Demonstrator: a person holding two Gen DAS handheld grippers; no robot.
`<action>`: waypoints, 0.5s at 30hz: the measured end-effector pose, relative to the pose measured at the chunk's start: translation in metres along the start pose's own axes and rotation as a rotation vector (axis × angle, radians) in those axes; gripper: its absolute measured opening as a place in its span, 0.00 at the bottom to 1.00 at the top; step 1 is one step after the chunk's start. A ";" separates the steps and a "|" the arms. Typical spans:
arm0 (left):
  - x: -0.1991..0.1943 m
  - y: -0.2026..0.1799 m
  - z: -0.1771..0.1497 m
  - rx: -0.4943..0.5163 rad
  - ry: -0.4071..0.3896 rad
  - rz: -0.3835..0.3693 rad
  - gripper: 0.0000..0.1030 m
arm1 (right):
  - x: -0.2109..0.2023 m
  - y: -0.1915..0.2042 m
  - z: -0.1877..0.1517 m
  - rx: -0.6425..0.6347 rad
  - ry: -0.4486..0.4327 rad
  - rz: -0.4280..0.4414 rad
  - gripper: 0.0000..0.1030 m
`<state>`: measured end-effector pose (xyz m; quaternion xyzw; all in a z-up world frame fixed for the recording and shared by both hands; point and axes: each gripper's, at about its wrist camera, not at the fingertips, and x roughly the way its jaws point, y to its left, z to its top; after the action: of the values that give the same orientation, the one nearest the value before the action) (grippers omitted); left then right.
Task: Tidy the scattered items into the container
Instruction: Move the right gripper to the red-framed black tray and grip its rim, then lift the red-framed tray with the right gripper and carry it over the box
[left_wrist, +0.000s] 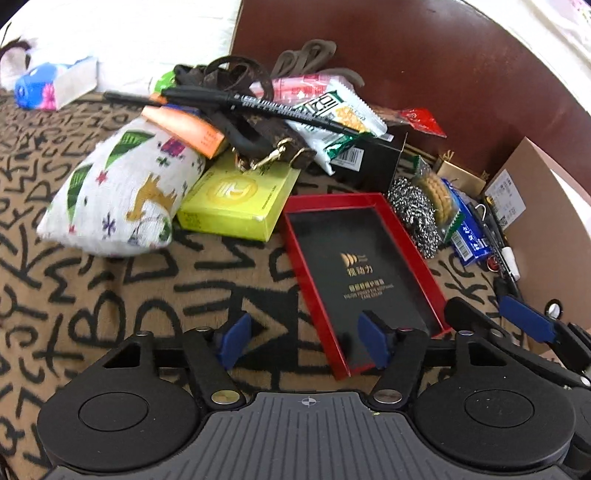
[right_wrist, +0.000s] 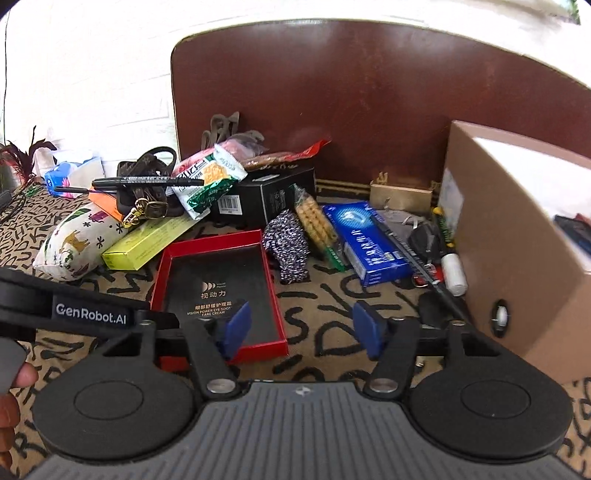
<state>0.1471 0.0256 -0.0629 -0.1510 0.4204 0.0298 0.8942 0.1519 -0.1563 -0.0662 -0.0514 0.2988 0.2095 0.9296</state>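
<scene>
We hover both parted, empty grippers, left gripper (left_wrist: 304, 341) and right gripper (right_wrist: 301, 334), over the shallow red-rimmed black box tray (right_wrist: 221, 284) on the letter-patterned cloth (right_wrist: 332, 332); next, we grasp its near rim.

The cardboard box (right_wrist: 517, 236) runs off frame (its contents mostly unseen).

Tan cloth with black lettering (left_wrist: 92, 302), dark brown rounded board (right_wrist: 351, 92) behind, bright white wall (right_wrist: 92, 74)
</scene>
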 end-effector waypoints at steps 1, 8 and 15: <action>0.001 -0.001 0.001 0.006 0.000 0.002 0.64 | 0.005 0.001 0.001 0.001 0.007 0.005 0.55; 0.009 0.004 0.005 0.038 -0.010 0.013 0.23 | 0.028 0.001 0.001 0.013 0.059 0.040 0.28; 0.011 0.000 0.002 0.085 -0.021 0.000 0.08 | 0.026 0.009 -0.003 -0.039 0.059 0.056 0.07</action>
<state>0.1557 0.0258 -0.0700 -0.1126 0.4118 0.0134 0.9042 0.1661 -0.1394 -0.0835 -0.0673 0.3230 0.2397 0.9130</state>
